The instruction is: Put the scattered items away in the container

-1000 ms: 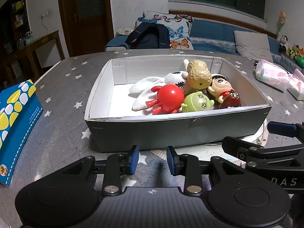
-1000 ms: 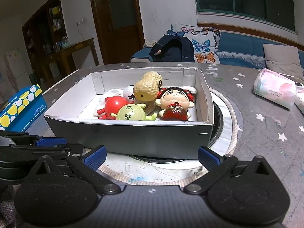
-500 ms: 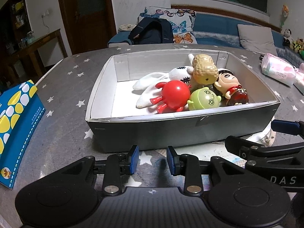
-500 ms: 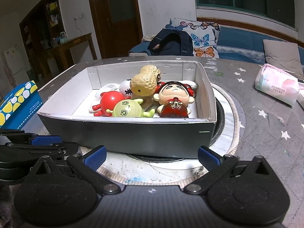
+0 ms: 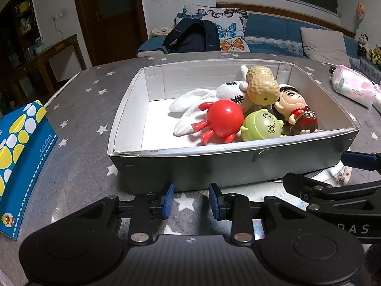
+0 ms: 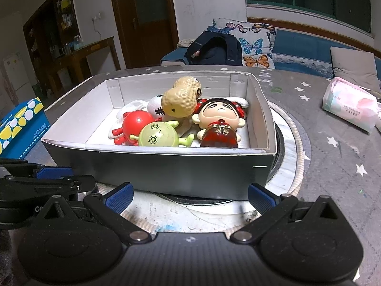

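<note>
A grey cardboard box [image 5: 190, 166] [image 6: 166, 166] with a white inside stands on the star-patterned table. It holds a red round toy [image 5: 223, 119] [image 6: 137, 124], a green round toy [image 5: 260, 127] [image 6: 158, 135], a tan peanut toy [image 5: 262, 87] [image 6: 182, 100], a doll in a red dress [image 5: 297, 109] [image 6: 220, 124] and a white plush [image 5: 197, 104]. My left gripper [image 5: 191, 201] hovers just in front of the box's near wall, jaws a narrow gap apart and empty. My right gripper [image 6: 190, 194] is wide open and empty before the box.
A blue and yellow tissue box [image 5: 19, 147] [image 6: 21, 124] stands at the left. A pink tissue pack [image 5: 352, 88] [image 6: 350, 106] lies at the right. A round white mat [image 6: 285, 143] lies under the box. A sofa with pillows and a backpack is behind the table.
Both grippers have risen and tilted slightly, so the box sits lower and nearer in view. Jaw openings are unchanged and the toys have not moved.
</note>
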Available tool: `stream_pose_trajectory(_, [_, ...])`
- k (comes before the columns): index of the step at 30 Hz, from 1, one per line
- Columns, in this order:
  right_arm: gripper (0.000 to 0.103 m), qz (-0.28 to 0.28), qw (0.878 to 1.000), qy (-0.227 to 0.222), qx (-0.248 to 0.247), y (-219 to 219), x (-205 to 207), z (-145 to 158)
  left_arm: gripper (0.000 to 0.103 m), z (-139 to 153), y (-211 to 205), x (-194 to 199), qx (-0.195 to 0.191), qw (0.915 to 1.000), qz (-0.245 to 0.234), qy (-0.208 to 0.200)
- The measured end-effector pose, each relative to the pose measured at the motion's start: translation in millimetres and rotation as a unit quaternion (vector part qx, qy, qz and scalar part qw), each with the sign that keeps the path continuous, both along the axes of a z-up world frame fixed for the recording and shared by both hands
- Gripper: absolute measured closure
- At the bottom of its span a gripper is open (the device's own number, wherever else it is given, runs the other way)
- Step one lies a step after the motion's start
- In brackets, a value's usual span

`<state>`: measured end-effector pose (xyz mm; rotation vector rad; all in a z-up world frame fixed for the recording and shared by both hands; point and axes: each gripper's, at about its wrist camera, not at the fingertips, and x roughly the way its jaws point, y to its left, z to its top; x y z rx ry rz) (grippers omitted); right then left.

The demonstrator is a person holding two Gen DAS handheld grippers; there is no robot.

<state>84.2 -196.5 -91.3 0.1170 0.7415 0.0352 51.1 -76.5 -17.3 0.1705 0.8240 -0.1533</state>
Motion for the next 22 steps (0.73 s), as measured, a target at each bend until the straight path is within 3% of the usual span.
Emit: stream_pose_trajectory(22, [0.0,-0.001,1.0,0.006,0.002,-0.3,3.6,-1.7,0.069,-1.8,-1.9,3.0,-0.002,0.9999,0.003,0.009])
